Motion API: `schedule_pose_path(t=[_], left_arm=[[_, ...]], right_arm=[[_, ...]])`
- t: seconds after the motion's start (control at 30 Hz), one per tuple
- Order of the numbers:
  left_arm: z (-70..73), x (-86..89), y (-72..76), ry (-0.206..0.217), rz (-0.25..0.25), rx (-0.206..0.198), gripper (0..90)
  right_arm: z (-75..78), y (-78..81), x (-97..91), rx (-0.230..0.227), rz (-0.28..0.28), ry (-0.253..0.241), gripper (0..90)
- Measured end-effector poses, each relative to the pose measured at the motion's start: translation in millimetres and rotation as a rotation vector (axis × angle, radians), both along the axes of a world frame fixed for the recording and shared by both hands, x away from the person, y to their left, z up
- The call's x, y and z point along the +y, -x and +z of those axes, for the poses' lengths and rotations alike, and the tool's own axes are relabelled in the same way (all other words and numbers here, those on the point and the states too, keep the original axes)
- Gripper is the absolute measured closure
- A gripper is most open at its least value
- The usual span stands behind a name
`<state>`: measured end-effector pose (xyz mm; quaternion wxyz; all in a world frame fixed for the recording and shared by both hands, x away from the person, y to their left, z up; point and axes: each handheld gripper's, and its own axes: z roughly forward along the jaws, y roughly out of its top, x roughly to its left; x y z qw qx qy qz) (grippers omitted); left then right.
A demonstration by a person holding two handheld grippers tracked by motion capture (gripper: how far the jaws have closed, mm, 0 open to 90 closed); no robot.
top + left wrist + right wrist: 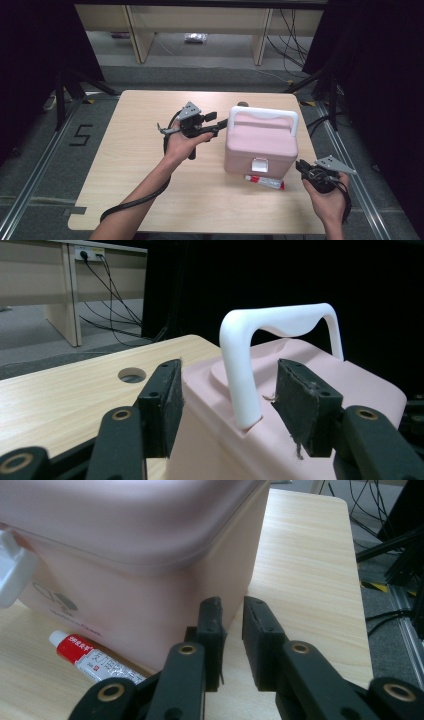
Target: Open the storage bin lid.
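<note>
A pink lidded box [260,145] with a white carry handle [263,113] stands right of the middle of the wooden table [140,165]. My left gripper [220,125] is level with the box's top left edge. In the left gripper view it [227,405] is open, its pads on either side of the handle's near post [240,375] without pressing it. A red-and-white tube [265,181] lies in front of the box. My right gripper [300,165] is at the box's front right corner [125,555], its jaws [232,640] narrowly apart with nothing between them, beside the tube [90,655].
A white latch [259,165] sits on the box's front. A round cable hole [132,375] lies in the table behind the box. Black stand legs [65,90] flank the table, and desks with cables [290,30] stand at the back.
</note>
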<state>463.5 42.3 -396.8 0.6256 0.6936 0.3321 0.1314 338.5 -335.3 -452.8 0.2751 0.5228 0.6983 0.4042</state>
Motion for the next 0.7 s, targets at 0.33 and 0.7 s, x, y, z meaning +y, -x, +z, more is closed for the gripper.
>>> schedule_pose_path(t=[0.33,0.7], left_arm=[[-2.4,-21.8,-13.5,-0.005,-0.026,0.043,47.4],[-8.2,-29.2,-22.6,-0.02,-0.036,0.068,57.9]], right_arm=[[0.2,0.9,2.7,-0.032,0.018,0.033,78.9],[0.5,8.2,3.1,0.009,0.001,-0.015,79.1]])
